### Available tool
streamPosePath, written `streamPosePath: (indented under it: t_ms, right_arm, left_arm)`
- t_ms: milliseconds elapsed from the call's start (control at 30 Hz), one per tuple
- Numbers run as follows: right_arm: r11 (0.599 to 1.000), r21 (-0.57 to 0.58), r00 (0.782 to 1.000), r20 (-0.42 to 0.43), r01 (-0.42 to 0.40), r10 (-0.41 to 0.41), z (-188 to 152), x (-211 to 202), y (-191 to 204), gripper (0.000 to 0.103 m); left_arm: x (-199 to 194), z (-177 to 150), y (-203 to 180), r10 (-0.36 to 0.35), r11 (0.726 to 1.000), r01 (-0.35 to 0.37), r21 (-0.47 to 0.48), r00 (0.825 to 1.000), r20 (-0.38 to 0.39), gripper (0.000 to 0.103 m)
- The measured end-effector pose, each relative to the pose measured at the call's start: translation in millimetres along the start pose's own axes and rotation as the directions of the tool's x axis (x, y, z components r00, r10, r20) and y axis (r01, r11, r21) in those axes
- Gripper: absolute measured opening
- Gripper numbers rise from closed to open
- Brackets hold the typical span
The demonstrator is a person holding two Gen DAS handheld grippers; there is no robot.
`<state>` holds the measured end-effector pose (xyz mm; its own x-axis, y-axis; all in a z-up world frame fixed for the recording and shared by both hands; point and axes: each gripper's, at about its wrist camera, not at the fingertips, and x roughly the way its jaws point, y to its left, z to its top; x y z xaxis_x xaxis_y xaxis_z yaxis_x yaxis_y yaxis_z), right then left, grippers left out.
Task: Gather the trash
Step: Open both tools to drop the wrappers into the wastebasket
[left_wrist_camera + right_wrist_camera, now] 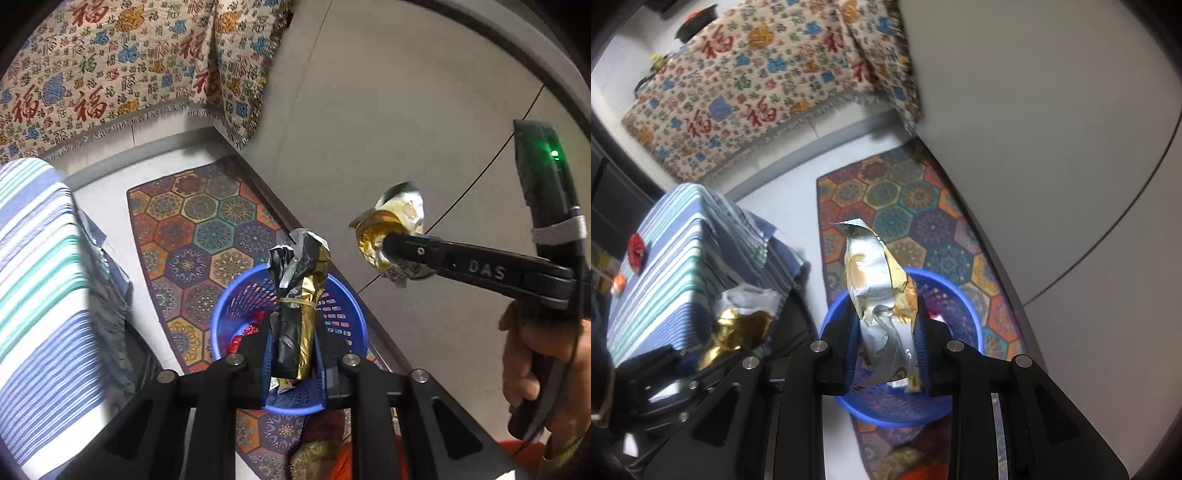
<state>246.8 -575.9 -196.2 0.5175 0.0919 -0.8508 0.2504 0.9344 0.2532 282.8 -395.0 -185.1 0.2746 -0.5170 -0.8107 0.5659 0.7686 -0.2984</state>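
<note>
My left gripper is shut on a black and gold wrapper and holds it over a blue basket on the floor. The basket holds red trash. My right gripper is shut on a silver and gold wrapper, above the same basket. In the left wrist view the right gripper comes in from the right, to the right of the basket, with its wrapper crumpled around the tips. In the right wrist view the left gripper sits at lower left with its wrapper.
A hexagon-patterned rug lies under the basket. A striped blue and white cloth covers a block to the left, with a red item on it. A patterned blanket drapes behind. A grey wall is on the right.
</note>
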Motion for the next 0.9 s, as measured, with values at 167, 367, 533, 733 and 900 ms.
streamPosePath:
  t_ms: [167,367,533,733,900]
  right_arm:
    - [1.000,0.005,0.999,-0.023,0.025,-0.025,1.3,8.3,-5.3,0.027]
    - [0.999,-0.007,0.998,-0.045,0.037,-0.037,-1.1,14.4,-9.6,0.027]
    - [0.999,0.001,0.998,-0.050,0.034,-0.034,0.2,18.7,-13.8,0.028]
    - [0.999,0.012,0.999,-0.041,0.032,-0.032,1.8,19.5,-12.7,0.033]
    - [0.999,0.024,0.999,-0.014,0.033,-0.033,3.0,14.8,-14.1,0.044]
  left_arm:
    - [25.0,2.4,-2.1,0.016,1.000,-0.016,-0.005,1.000,-0.020,0.019]
    - [40.4,6.8,1.6,0.014,1.000,-0.014,-0.012,0.999,-0.034,0.019]
    - [48.2,7.9,-0.1,0.005,1.000,-0.005,-0.007,0.999,-0.037,0.019]
    - [57.8,4.1,-3.9,-0.004,1.000,0.005,0.022,0.999,-0.038,0.024]
    - [69.1,-0.5,-5.9,-0.001,0.999,0.003,0.036,0.998,-0.057,0.043]
